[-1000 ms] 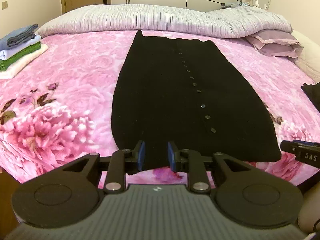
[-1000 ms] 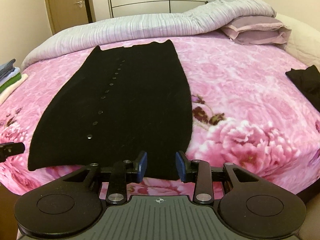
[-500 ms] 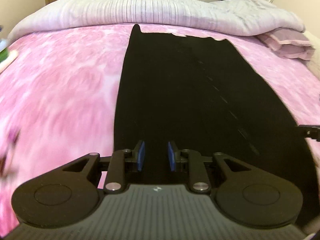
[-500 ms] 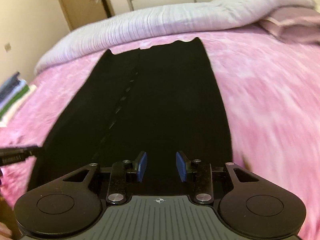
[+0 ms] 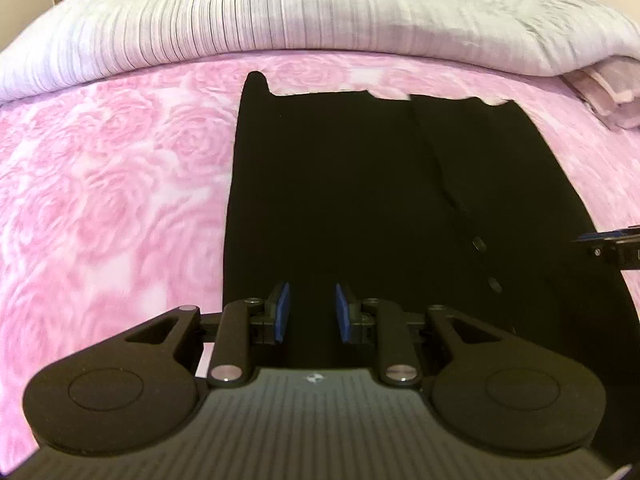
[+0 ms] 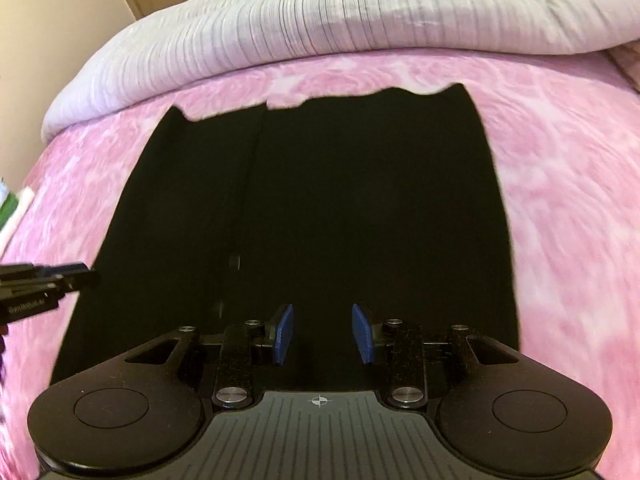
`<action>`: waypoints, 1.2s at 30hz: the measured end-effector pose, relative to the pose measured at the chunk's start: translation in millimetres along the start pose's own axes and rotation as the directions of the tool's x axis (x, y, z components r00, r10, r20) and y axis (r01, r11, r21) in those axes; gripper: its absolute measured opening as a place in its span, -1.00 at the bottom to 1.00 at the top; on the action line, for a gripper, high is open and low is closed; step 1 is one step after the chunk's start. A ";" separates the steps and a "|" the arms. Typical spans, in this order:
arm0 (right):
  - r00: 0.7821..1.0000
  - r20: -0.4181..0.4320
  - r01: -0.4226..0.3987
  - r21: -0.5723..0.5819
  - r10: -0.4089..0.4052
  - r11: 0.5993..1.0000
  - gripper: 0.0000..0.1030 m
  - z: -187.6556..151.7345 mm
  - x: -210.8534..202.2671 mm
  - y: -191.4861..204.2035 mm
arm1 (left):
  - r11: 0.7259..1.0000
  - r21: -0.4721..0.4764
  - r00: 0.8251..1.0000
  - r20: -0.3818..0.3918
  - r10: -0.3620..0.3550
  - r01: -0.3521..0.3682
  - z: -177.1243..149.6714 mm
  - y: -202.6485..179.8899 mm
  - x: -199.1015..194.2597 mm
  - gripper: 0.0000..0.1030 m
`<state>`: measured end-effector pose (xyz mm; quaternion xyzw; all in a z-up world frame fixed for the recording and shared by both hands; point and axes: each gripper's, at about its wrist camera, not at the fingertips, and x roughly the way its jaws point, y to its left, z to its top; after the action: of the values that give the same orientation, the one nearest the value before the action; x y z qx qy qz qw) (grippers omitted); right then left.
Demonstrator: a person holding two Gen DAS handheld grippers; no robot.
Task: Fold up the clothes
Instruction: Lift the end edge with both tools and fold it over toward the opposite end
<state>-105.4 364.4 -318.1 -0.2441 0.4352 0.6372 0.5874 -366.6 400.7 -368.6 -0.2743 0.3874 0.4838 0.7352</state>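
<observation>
A black buttoned garment point(image 5: 360, 208) lay spread flat on a bed covered by a pink rose-print bedspread point(image 5: 112, 184), its far, scalloped edge pointing toward the grey striped duvet point(image 5: 280, 12) at the head of the bed. The left claw point(image 5: 310, 312) hovered over the garment's left part and the right claw point(image 6: 323, 334) over its right part, both with blue pads parted and nothing visibly pinched between them; the black cloth showed through each gap. Judging from this, the fold was only being set up. To do it well, each claw should probably take one corner of the same edge, lift evenly, and lay that edge squarely on the opposite one, keeping the button line straight. Small writing on the neighbouring claw was too blurred to read.
</observation>
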 end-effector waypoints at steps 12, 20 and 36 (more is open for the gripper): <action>0.970 0.082 -0.241 0.159 0.231 0.957 -0.29 116.9 102.5 4.5 | 0.996 -0.084 1.000 -0.011 -0.017 0.016 83.8 43.7 83.3 -0.61; 0.967 0.070 -0.251 0.156 0.243 0.955 -0.29 144.5 162.1 12.7 | 0.991 -0.124 0.999 0.002 -0.053 0.053 95.5 64.4 98.5 -0.61; 0.970 0.199 -0.153 0.064 0.137 0.986 -1.00 155.5 150.0 29.0 | 0.985 -0.153 0.996 0.042 -0.076 0.082 117.1 82.9 105.2 -0.62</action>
<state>-130.7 577.6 -355.6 -0.1251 0.4174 0.6815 0.5880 -383.3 575.9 -394.4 -0.3369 0.3244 0.4876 0.7372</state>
